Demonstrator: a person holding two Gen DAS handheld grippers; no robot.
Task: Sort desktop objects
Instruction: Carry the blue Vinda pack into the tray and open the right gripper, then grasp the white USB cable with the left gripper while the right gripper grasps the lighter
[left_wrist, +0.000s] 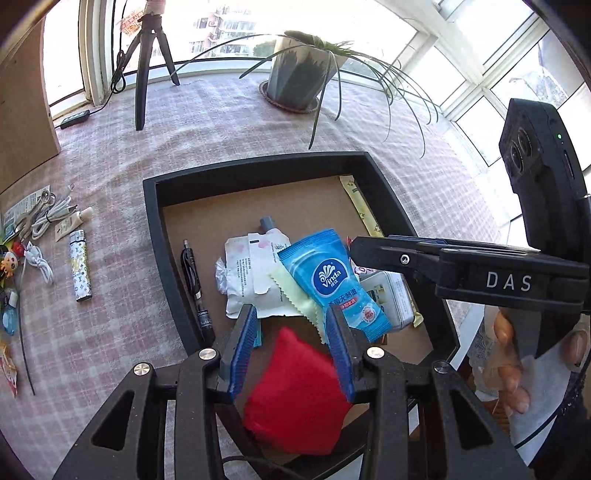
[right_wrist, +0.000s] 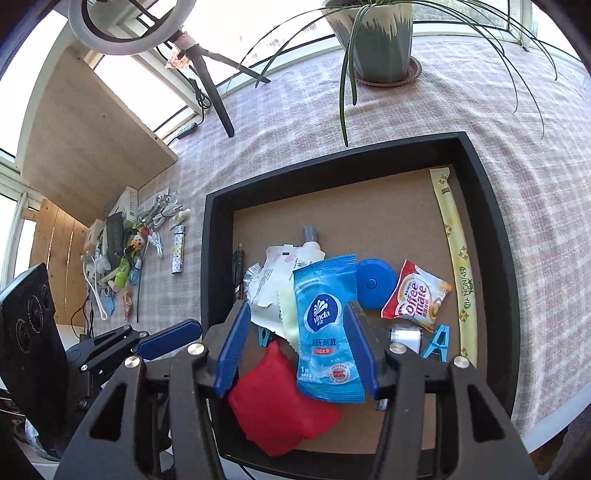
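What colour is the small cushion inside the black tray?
Plain red; the cushion shows best in the right wrist view.

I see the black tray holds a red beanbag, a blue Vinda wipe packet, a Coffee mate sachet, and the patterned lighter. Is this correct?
Not quite. The patterned lighter is not in the black tray; it lies on the tablecloth to the tray's left, as the left wrist view shows. The red beanbag, Vinda wipe packet and Coffee mate sachet are inside.
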